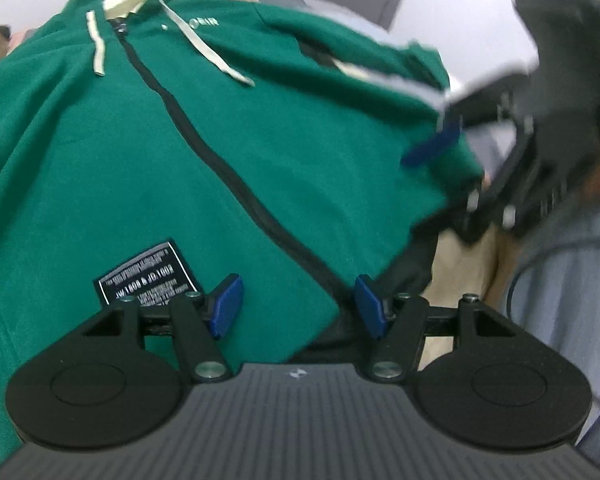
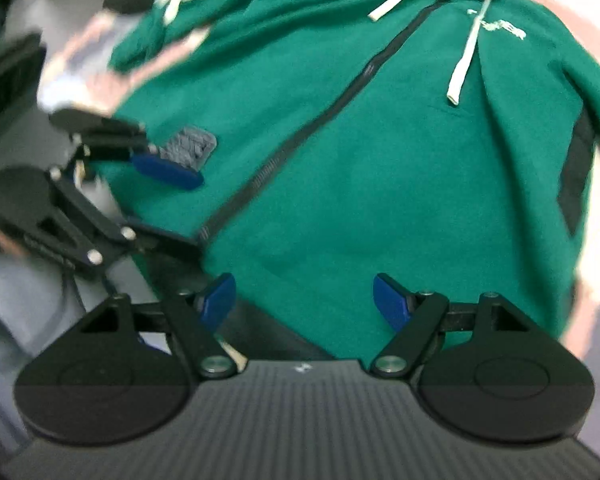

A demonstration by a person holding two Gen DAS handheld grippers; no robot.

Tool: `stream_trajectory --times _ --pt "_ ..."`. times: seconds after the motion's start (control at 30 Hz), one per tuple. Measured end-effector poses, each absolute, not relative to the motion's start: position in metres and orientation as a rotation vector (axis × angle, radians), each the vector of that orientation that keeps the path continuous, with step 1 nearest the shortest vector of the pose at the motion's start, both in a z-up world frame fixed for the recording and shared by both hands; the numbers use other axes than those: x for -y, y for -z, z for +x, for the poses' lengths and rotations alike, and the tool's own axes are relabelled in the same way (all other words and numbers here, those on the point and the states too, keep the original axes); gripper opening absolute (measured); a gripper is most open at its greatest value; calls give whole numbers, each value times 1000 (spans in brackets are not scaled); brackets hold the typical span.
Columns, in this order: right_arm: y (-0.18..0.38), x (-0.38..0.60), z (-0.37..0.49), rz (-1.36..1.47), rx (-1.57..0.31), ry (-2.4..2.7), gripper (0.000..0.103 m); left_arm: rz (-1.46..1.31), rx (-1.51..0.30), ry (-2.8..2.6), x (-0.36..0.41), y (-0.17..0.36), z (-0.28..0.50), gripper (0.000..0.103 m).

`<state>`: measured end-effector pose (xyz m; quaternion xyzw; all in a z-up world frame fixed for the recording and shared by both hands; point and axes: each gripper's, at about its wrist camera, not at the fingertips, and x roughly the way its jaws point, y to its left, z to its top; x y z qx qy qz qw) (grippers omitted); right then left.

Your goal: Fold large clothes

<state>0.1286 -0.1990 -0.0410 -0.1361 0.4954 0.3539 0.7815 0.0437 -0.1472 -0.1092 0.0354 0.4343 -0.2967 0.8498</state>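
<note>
left wrist view, nearest: left gripper [image 1: 298,306], blue pads well apart, nothing between them, poised over the bottom hem.
garment: green hoodie [image 1: 180,160] lies flat, front up, just ahead of and below the pads; hood and drawstrings [image 1: 204,40] at the far end.
long axis: zipper [image 1: 236,184] runs from the hem by the right pad away to the collar.
label: black patch [image 1: 146,270] just left of the left pad.
other tool: right gripper [image 1: 452,140], blurred, at the hoodie's right edge.
right wrist view, nearest: right gripper [image 2: 304,300], pads spread wide and empty, hem directly beneath.
garment: hoodie [image 2: 380,180] fills the view, zipper [image 2: 300,136] slanting up to the collar.
other tool: left gripper [image 2: 168,170] over the left hem corner.
nearer hand: both look equally near the hem; each has its own corner.
obstacle: none seen on the cloth; loose drawstrings lie far from the pads.
</note>
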Motion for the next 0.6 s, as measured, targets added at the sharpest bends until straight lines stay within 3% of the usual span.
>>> stream_trajectory --times 0.23,0.37,0.53,0.6 --pt "44 220 130 -587 -1151 -757 69 246 -928 608 164 114 38 67" --pt "63 227 130 -654 -1177 -705 53 372 -932 595 176 115 31 67" --pt "83 219 122 -796 -1111 -653 52 469 -921 535 184 120 26 63" --pt "78 219 119 -799 -1076 -654 37 463 -911 518 183 120 26 56"
